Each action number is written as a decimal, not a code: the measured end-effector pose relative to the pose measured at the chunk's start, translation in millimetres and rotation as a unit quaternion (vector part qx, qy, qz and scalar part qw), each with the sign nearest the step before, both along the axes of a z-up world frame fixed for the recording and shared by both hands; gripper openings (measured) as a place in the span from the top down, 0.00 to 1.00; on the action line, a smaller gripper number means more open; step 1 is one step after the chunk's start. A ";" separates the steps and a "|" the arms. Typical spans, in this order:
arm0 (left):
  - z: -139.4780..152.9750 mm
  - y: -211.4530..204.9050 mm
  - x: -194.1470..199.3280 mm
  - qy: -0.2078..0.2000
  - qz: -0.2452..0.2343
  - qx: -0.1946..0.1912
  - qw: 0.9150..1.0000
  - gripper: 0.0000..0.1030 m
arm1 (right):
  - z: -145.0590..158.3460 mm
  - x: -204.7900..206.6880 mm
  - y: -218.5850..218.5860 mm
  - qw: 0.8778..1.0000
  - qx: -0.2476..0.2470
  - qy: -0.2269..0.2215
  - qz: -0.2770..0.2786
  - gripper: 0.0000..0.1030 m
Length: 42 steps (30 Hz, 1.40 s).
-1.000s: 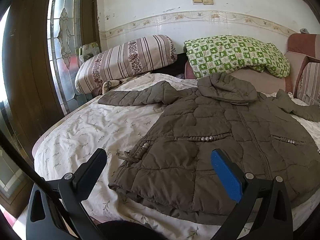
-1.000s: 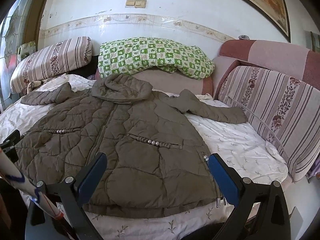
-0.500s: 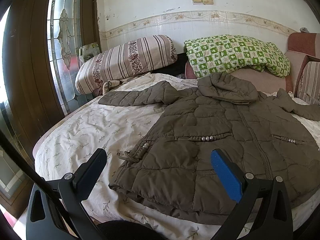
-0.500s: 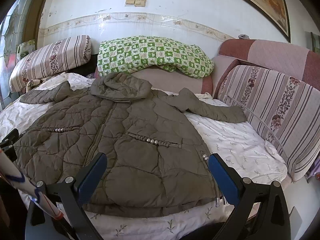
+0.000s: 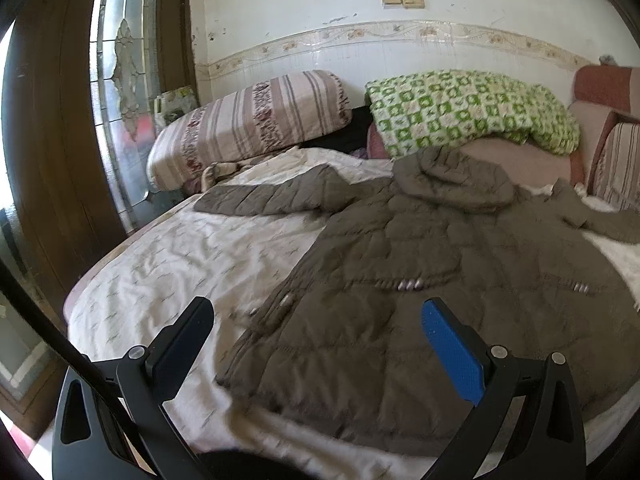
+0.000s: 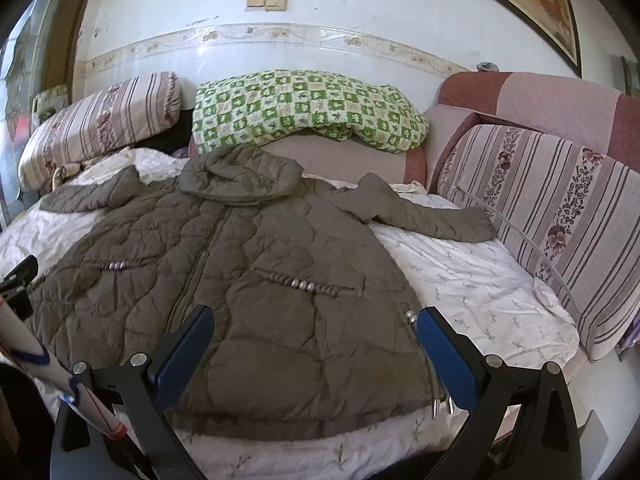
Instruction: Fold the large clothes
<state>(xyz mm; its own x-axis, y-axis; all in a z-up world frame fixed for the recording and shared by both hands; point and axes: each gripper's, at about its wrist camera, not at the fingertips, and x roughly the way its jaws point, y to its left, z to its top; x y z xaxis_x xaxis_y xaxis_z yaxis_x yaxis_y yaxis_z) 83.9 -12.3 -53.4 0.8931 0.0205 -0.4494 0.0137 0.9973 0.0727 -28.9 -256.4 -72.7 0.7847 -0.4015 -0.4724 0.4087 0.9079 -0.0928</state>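
1. We see a bed (image 6: 472, 280) covered by a white sheet with a faint sprig print; it fills most of both wrist views
2. On the sheet lies a large olive-brown quilted jacket (image 6: 240, 280), front side up and spread flat, its hood (image 6: 240, 176) toward the headboard and its hem toward us at the near edge of the bed
3. We find its two sleeves stretched out to either side: the left sleeve (image 5: 276, 196) reaches toward the striped bolster, the right sleeve (image 6: 424, 212) toward the striped cushion
4. At the head of the bed a striped bolster (image 5: 248, 128) rests on the left and a green-and-white checked quilt (image 6: 308, 112) is bunched just beside it; a striped cushion (image 6: 560, 216) stands along the right side
5. We hold the left gripper (image 5: 316, 332) above the jacket's near left corner, apart from the cloth; its jaws are spread wide and pinch nothing
6. We hold the right gripper (image 6: 316, 336) above the jacket's near right corner by the hem, also clear of the fabric; its jaws are spread wide with nothing between them
7. Small silver beads (image 6: 304, 284) line the pocket seams on the jacket's front
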 end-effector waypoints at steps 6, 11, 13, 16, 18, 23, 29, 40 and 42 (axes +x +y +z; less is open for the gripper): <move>20.6 -14.6 25.9 0.002 -0.006 0.031 1.000 0.00 | 22.2 16.6 -24.4 1.000 0.005 -0.017 -0.011 0.00; 25.4 -41.7 50.4 0.006 -0.029 0.081 0.996 0.00 | 37.2 37.4 -38.9 0.999 0.019 -0.025 0.005 0.00; 27.9 -60.6 68.0 0.007 -0.040 0.093 0.995 0.00 | 41.1 47.7 -41.5 1.000 0.015 -0.026 0.010 0.00; 32.2 -81.1 95.6 0.026 -0.043 0.074 0.996 0.00 | 49.6 72.8 -47.4 0.999 0.013 -0.021 0.021 0.00; 32.9 -92.5 114.8 0.038 -0.035 0.061 0.997 0.00 | 52.4 92.7 -50.3 0.999 0.019 -0.008 0.036 0.00; 23.5 -111.6 166.2 0.079 -0.017 0.048 0.996 0.00 | 39.4 156.2 -67.0 0.991 0.085 0.061 0.078 0.00; -8.4 -124.5 229.1 0.168 -0.020 0.044 0.985 0.00 | 11.7 218.5 -98.2 0.977 0.147 0.139 0.064 0.00; -47.8 -152.3 279.0 0.256 -0.121 0.024 0.959 0.00 | -12.8 270.5 -174.1 0.941 0.300 0.155 0.016 0.06; -43.8 -155.9 276.8 0.245 -0.131 0.019 0.960 0.00 | -13.9 282.4 -179.6 0.935 0.314 0.162 0.016 0.10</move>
<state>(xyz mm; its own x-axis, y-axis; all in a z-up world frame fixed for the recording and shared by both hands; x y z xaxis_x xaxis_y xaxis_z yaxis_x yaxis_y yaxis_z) 360.6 -168.2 -97.2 0.5512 -0.1509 -0.8206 0.3049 0.9519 0.0297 253.5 -436.0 -86.6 0.5666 0.0568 -0.8220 0.4227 0.8363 0.3491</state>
